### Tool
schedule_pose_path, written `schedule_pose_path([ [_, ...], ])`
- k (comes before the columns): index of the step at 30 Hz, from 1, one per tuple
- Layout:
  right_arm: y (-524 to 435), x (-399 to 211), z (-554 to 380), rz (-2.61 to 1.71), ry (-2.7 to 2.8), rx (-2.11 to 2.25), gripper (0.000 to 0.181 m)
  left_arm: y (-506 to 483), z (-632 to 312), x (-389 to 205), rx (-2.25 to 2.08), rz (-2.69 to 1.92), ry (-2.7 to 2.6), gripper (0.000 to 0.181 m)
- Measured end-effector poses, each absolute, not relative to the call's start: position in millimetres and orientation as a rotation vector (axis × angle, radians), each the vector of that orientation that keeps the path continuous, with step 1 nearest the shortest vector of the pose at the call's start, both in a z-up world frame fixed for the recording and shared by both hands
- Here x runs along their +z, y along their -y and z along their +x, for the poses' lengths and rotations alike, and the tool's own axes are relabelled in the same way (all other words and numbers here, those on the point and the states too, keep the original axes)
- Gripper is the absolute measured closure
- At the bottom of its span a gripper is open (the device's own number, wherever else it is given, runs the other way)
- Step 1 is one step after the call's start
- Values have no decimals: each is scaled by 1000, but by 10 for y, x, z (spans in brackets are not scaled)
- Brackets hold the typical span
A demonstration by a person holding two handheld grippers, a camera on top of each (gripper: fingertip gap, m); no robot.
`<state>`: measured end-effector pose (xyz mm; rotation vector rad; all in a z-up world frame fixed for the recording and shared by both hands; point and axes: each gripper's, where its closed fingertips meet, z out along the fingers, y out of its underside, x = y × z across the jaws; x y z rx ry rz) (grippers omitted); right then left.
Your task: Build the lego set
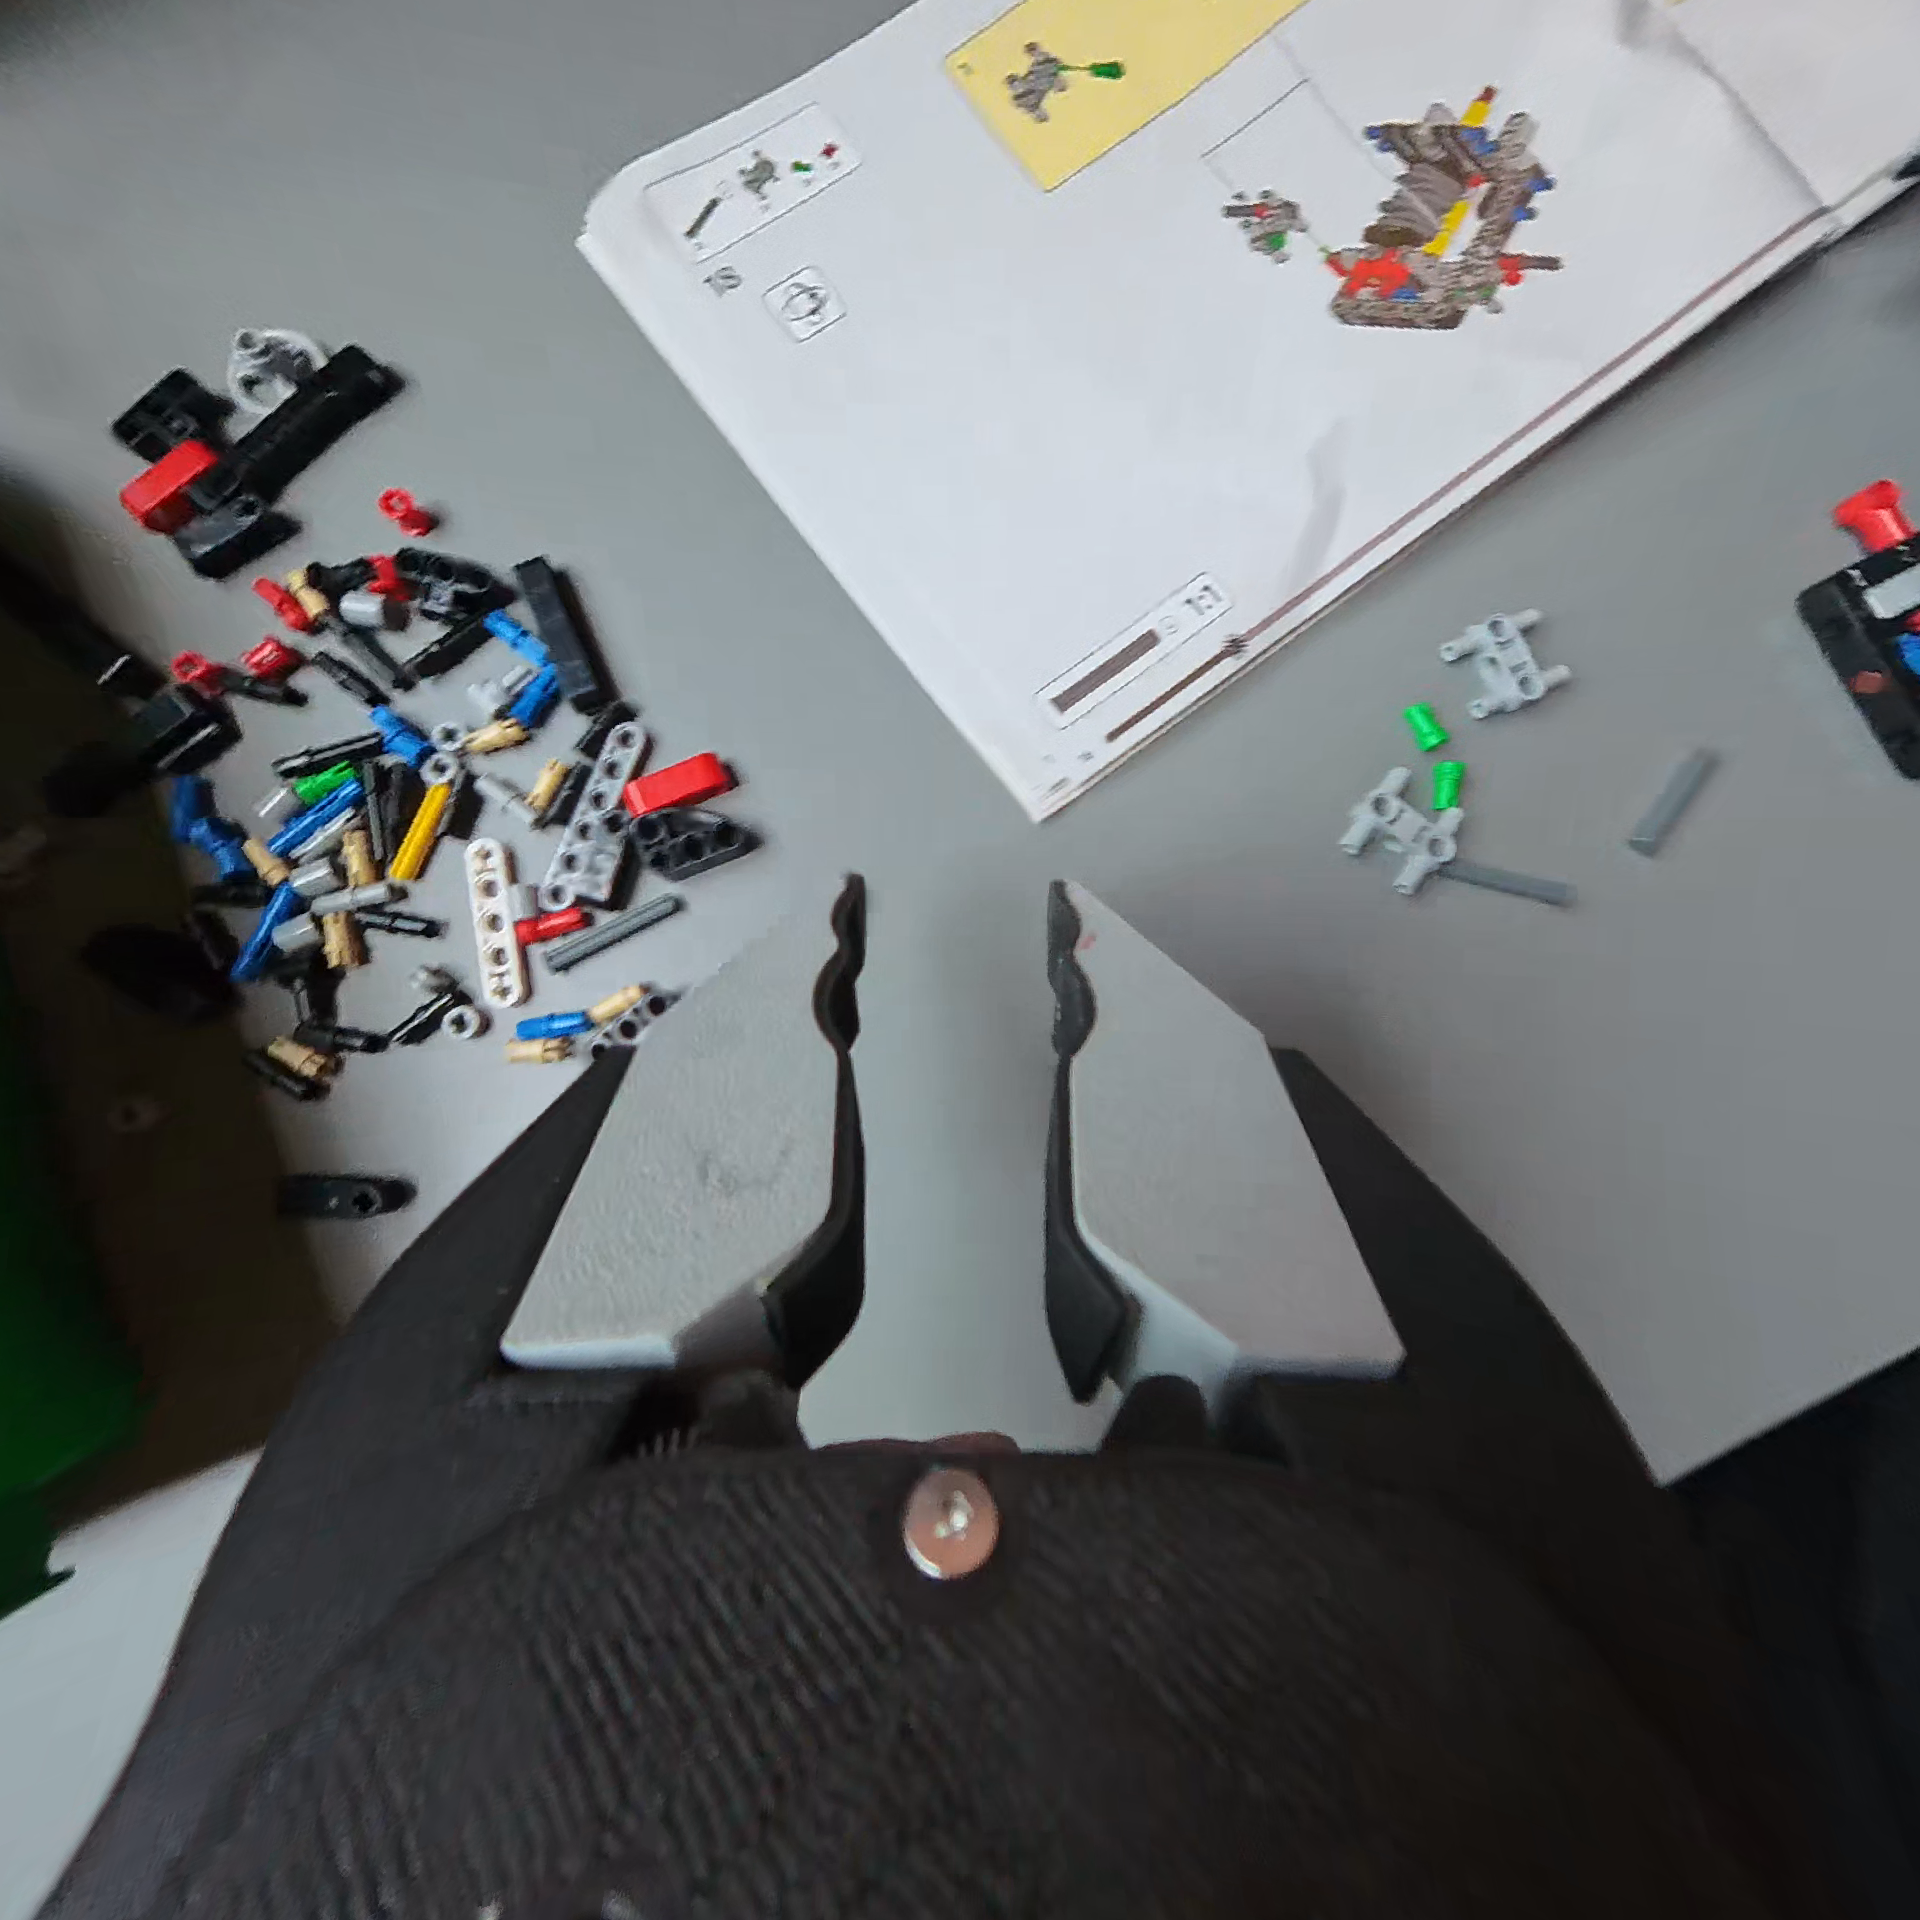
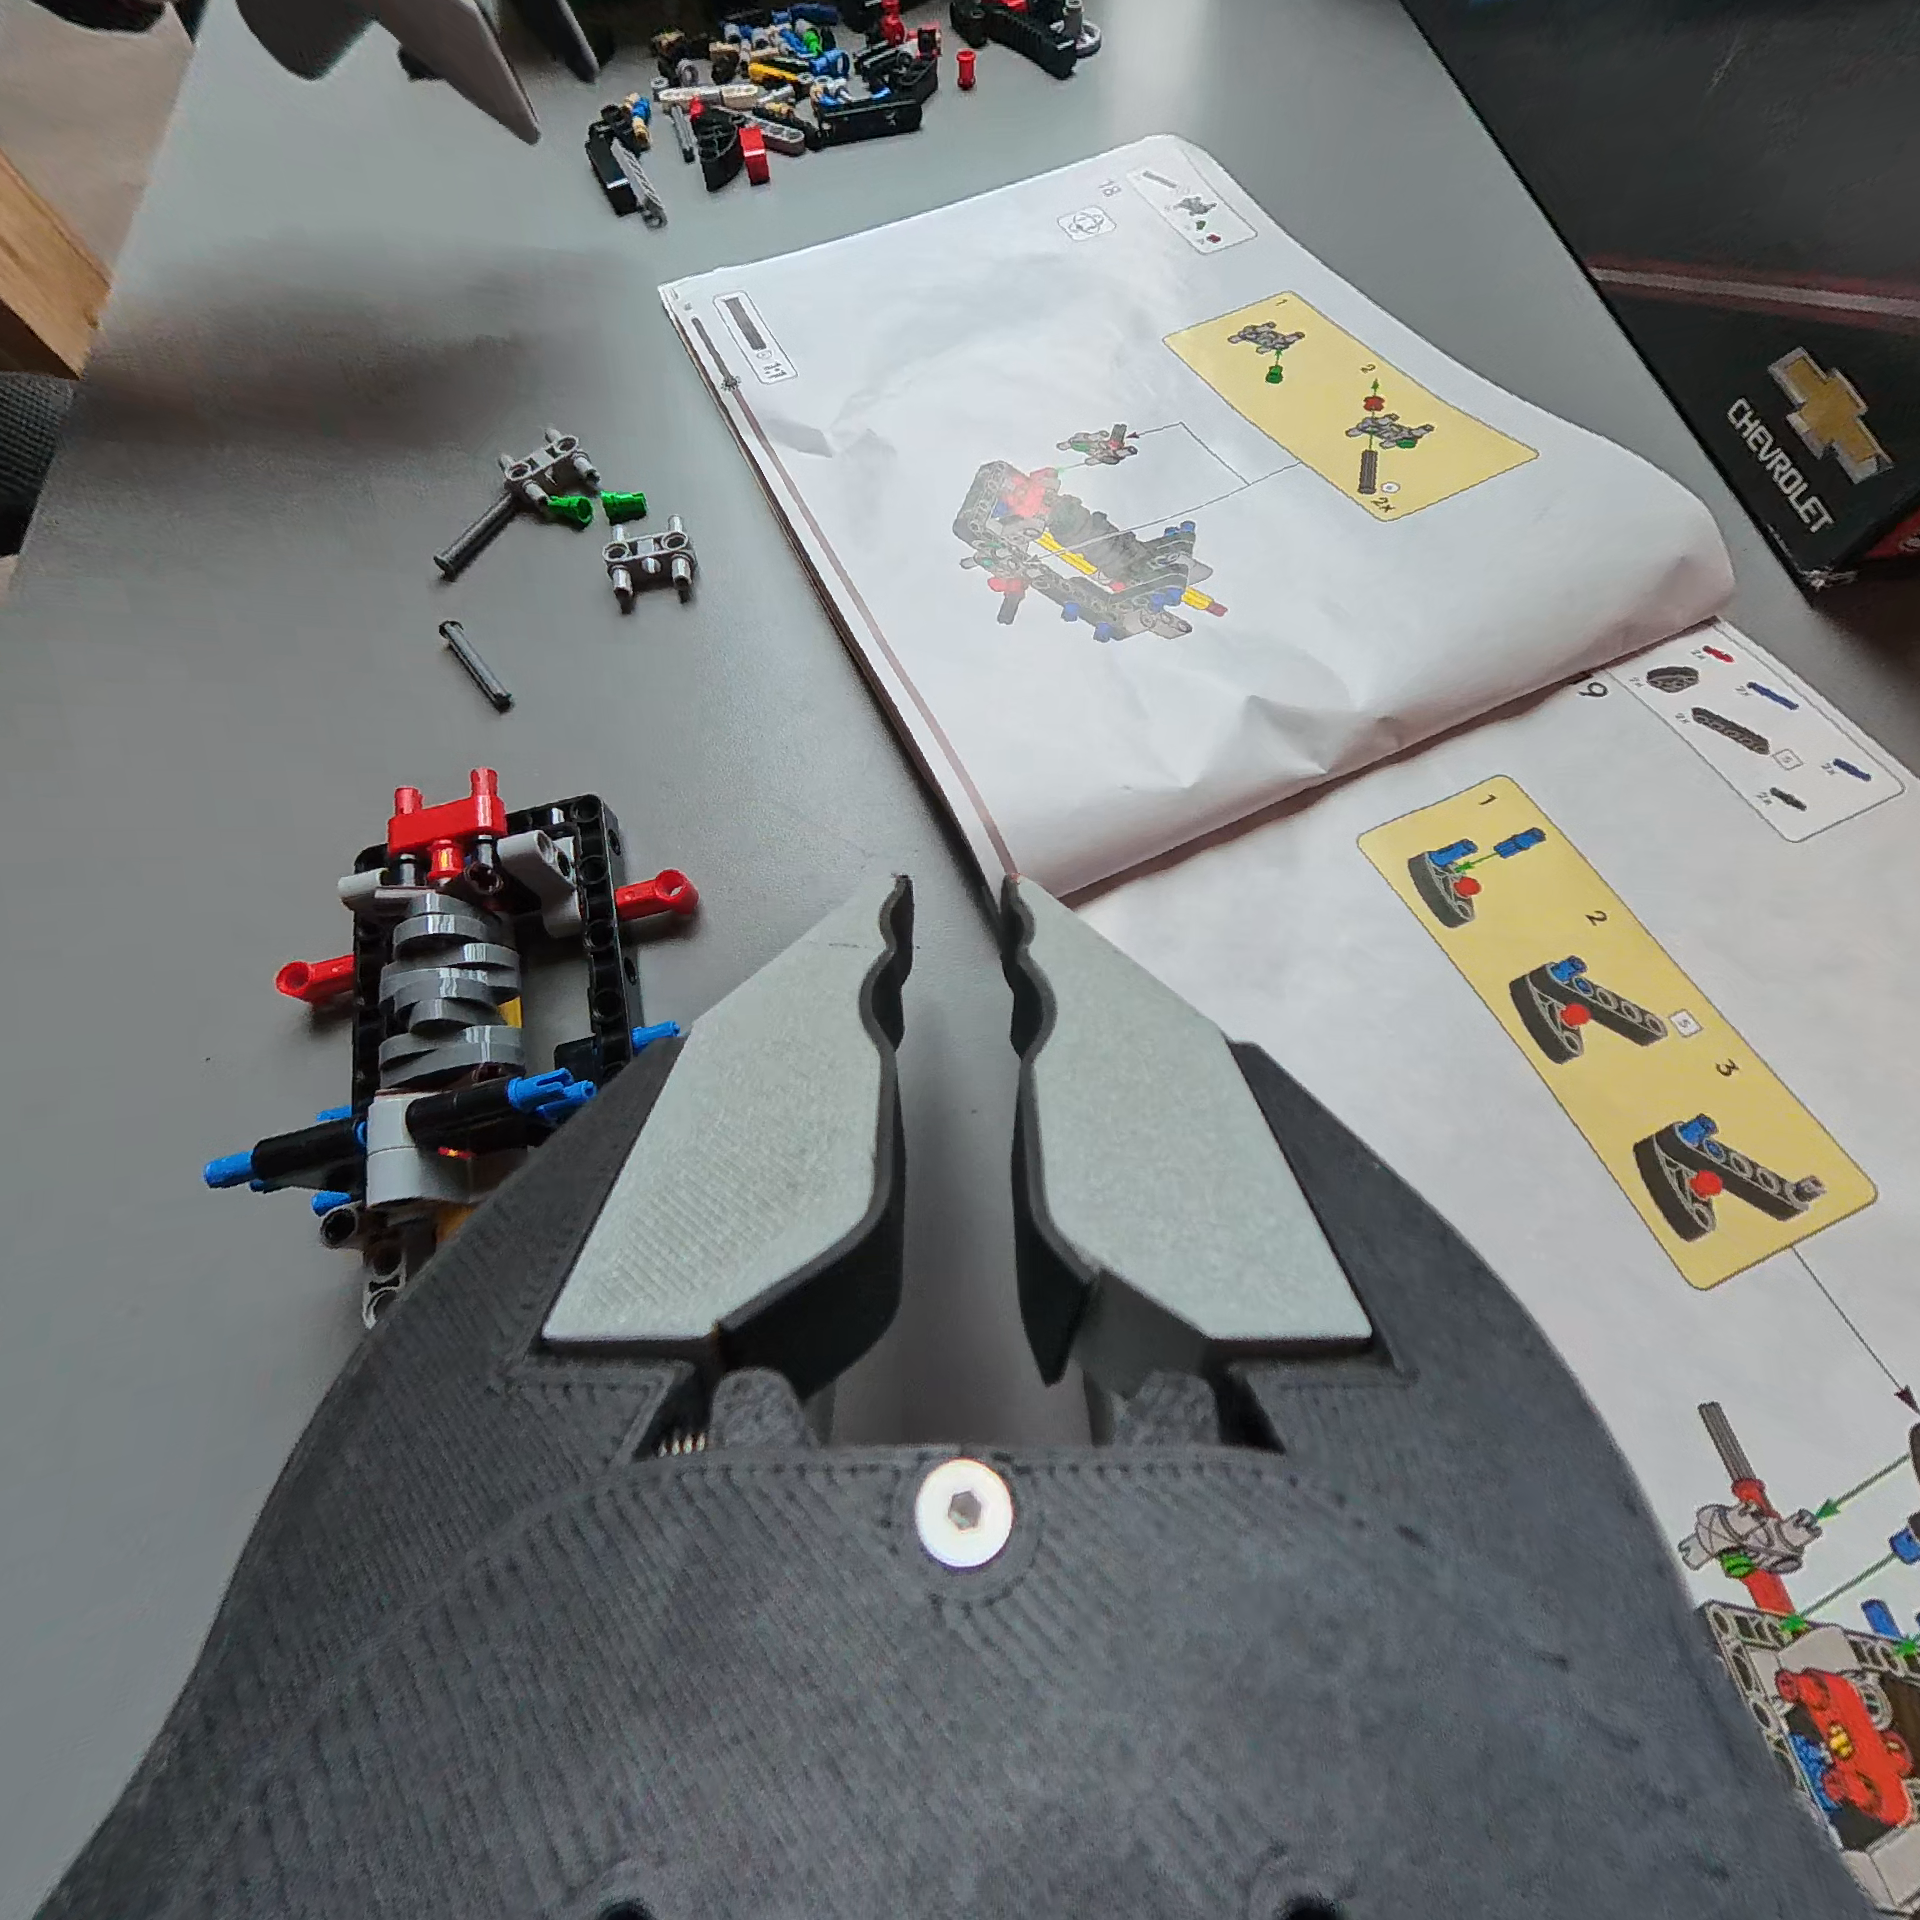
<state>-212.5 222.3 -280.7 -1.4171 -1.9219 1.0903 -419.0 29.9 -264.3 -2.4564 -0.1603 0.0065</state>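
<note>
My left gripper [image 1: 954, 896] is open and empty above the grey table, between a pile of loose lego parts [image 1: 436, 790] on its left and a small set of parts on its right: two grey connectors [image 1: 1504, 661], two green pins [image 1: 1425, 727] and grey axles [image 1: 1671, 802]. My right gripper [image 2: 956, 896] is open and empty, hovering at the edge of the open instruction booklet [image 2: 1195, 540]. The partly built assembly [image 2: 468, 997], a black frame with grey discs, red and blue pins, lies left of its fingers. The same small set of parts [image 2: 582, 499] lies farther off.
The other gripper's finger [image 2: 457, 62] shows at the top left of the right wrist view, near the parts pile [image 2: 790, 94]. A black box [image 2: 1787, 312] stands at the far right beyond the booklet. The table's edge runs along the left side in the left wrist view [image 1: 208, 1299]. The tips of one gripper are about 30 cm away from the tips of the other.
</note>
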Motion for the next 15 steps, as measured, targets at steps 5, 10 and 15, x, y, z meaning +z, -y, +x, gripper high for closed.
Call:
schedule_pose_path([
  [5, -2241, -2798, -2130, -1432, 1907, 1103, 168, -118, -4635, -2585, 124, -2429, 318, 151],
  [10, -2245, -2808, -2131, -1441, 1909, 1099, 168, -18, -5039, -2590, 184, -2448, 394, 159],
  [15, -2255, -2816, -2134, -1459, 1908, 1107, 167, -226, -5248, -2439, 168, -2452, 369, 165],
])
